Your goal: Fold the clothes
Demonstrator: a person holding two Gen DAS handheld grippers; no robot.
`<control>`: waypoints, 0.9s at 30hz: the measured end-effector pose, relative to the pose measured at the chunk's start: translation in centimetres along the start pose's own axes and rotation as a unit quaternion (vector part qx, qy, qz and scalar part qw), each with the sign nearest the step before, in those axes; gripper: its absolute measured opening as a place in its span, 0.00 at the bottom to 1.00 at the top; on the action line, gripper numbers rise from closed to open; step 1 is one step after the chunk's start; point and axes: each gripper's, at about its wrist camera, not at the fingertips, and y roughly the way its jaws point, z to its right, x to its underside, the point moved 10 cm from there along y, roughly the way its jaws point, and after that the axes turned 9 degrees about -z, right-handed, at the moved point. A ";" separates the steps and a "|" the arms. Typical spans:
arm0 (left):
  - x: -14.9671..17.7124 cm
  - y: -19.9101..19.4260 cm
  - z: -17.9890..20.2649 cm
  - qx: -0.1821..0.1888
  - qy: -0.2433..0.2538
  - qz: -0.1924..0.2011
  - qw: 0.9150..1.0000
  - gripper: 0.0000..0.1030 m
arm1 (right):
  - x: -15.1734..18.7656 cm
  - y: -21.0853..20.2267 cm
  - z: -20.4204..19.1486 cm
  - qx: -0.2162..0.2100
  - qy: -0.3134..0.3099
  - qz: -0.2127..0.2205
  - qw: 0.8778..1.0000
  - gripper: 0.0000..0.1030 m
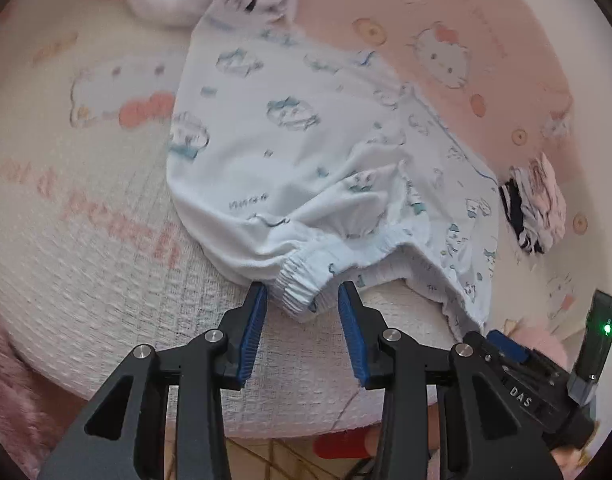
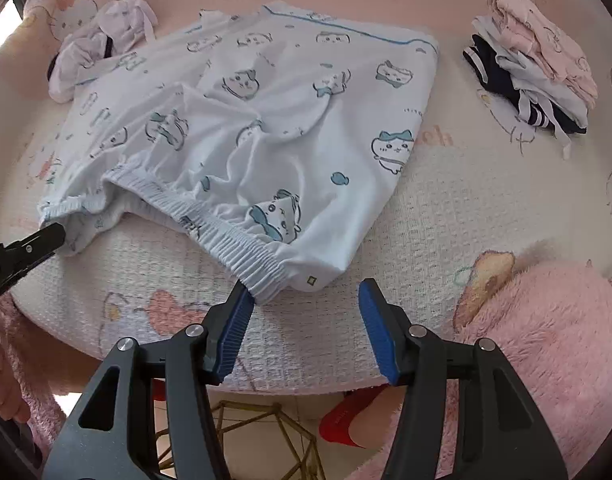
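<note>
**Desk:** What does the frame show?

**Photographer:** Pale blue printed shorts [image 2: 242,120] lie spread across the middle of a round table [image 2: 426,208] covered in a pink cat-print cloth; the elastic waistband [image 2: 250,256] runs along the near edge; the left tool [image 1: 302,308] stands released in the lower centre of its view, its blue pads either side of a bunched end of the waistband, not yet clamped; the right tool [image 2: 302,300] is likewise released, one pad touching the other end of the band.

**Desk:** And how should the step be done well?

**Photographer:** Judging by the layout, both tools ought to bite the elastic itself rather than the thin cloth behind it; they should close together, lift evenly and carry the band toward the far hem so the creases in the middle flatten rather than fold in.

**Desk:** Any containers?

**Photographer:** None visible; a stack of folded garments [image 2: 534,72] sits at upper right in the right view; a crumpled lilac garment [image 2: 102,40] lies at upper left, touching the shorts' far corner; both sit loose on the cloth.
</note>
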 end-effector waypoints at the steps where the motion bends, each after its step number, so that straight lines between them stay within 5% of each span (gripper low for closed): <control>1: -0.1 -0.1 -0.4 -0.017 0.002 0.006 1.000 0.33 | 0.0 -0.1 0.4 0.010 0.004 0.004 1.000 0.53; 4: -0.6 -0.6 -1.1 -0.048 0.005 0.026 0.999 0.28 | -0.6 -0.4 1.6 0.024 0.015 0.017 0.999 0.52; 11: 0.3 -0.1 0.7 -0.066 0.071 0.011 0.995 0.06 | -0.8 0.7 -0.3 0.002 -0.021 0.000 1.000 0.12; 21: 1.2 -5.1 -0.2 -0.128 0.140 0.037 0.981 0.05 | -0.1 -3.1 1.0 0.033 -0.017 0.036 0.999 0.10; 27: 1.3 -5.9 -0.1 -0.119 0.137 0.035 0.983 0.05 | -0.2 -4.6 1.4 0.059 -0.025 0.064 0.996 0.10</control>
